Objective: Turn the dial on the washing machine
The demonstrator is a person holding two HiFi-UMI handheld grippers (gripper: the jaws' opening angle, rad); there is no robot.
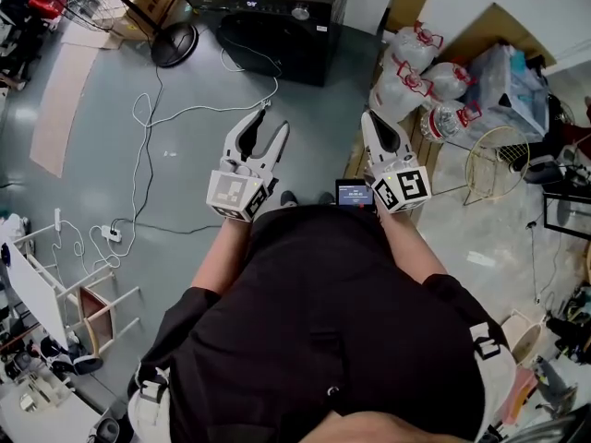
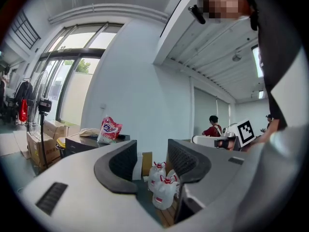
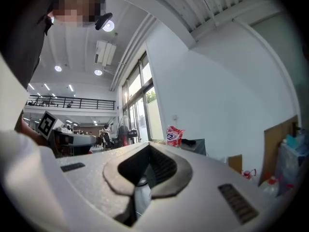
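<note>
Black shirt [image 1: 323,321] lowest | left tool [image 1: 273,120] apart, empty | right tool [image 1: 369,118] together | washing machine [image 1: 277,35] untouched

1. The head view is looking steeply down from above the person [image 1: 323,340], with the washing machine [image 1: 268,26] well ahead.
2. The left gripper view is facing level toward the water jugs [image 2: 161,187], which the head view is also showing.
3. Both gripper views are sharing the red bag [image 3: 174,136] on the machine.
</note>
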